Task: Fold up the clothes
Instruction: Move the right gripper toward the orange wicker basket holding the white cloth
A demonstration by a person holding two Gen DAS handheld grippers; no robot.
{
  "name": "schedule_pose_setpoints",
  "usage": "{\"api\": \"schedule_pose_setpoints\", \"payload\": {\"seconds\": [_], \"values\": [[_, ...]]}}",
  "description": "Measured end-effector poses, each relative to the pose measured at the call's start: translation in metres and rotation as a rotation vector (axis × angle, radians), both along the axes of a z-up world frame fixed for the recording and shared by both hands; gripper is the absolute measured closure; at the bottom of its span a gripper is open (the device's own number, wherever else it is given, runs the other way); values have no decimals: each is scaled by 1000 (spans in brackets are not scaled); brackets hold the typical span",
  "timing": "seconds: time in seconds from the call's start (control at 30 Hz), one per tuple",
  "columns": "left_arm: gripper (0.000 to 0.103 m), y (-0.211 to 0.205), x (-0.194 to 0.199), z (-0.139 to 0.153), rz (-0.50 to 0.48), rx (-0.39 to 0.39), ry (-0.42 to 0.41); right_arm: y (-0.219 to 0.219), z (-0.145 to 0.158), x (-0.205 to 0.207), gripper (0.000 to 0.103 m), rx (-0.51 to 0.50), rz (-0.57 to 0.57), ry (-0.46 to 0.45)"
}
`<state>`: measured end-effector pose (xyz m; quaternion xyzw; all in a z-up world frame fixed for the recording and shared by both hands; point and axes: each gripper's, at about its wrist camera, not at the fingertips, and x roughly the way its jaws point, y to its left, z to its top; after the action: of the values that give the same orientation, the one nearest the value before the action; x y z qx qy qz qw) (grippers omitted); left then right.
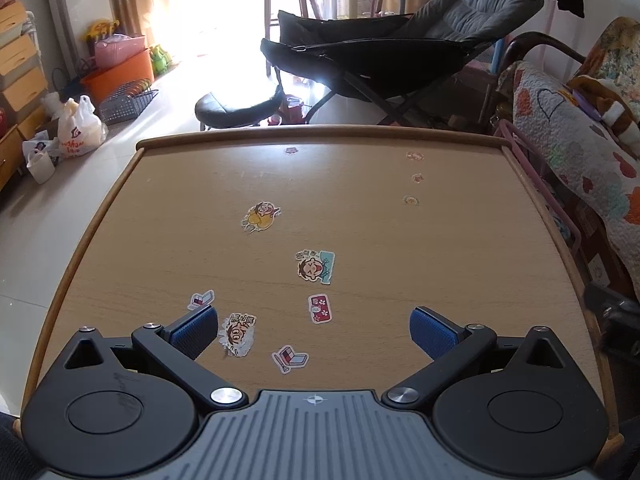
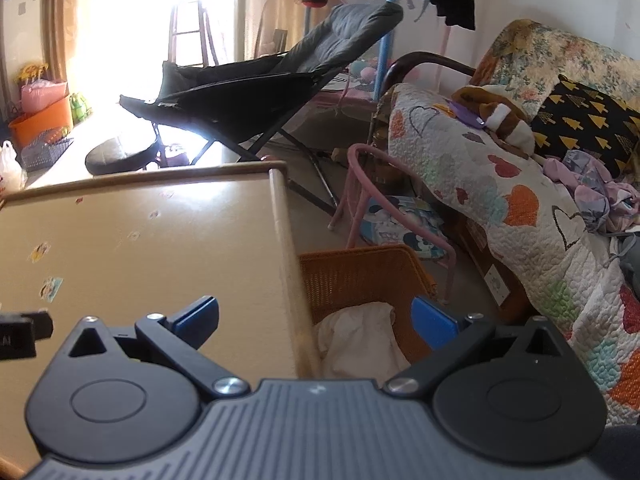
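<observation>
My left gripper (image 1: 314, 334) hangs open over the near part of a wooden table (image 1: 360, 216) that carries cartoon stickers and no cloth. My right gripper (image 2: 316, 324) is open too, held above the table's right edge (image 2: 286, 240). Just beyond and below it, an orange wicker basket (image 2: 352, 272) on the floor holds a white garment (image 2: 360, 340). More crumpled clothes in lilac (image 2: 592, 192) lie on the quilt-covered sofa at the far right. Nothing is between either pair of fingers.
A quilted sofa (image 2: 500, 184) with a black cushion runs along the right. A pink child's chair (image 2: 400, 220) stands behind the basket. A black folding lounge chair (image 1: 400, 52) and a round stool (image 1: 236, 108) sit beyond the table. Bags and bins line the left wall.
</observation>
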<state>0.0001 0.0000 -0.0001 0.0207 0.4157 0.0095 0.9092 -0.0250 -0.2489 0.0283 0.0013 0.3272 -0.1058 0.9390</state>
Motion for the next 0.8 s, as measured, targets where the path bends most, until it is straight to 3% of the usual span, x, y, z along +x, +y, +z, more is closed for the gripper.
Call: {"api": "schedule_pose_setpoints", "payload": {"seconds": [0.37, 0.67, 0.8], "values": [[0, -1, 8, -10, 3, -8, 42, -36, 14, 11, 1, 83, -46, 0], [0, -5, 15, -12, 7, 0, 61, -62, -1, 42, 2, 27, -74, 22], [0, -8, 17, -11, 11, 12, 59, -78, -12, 61, 2, 51, -117, 43]]}}
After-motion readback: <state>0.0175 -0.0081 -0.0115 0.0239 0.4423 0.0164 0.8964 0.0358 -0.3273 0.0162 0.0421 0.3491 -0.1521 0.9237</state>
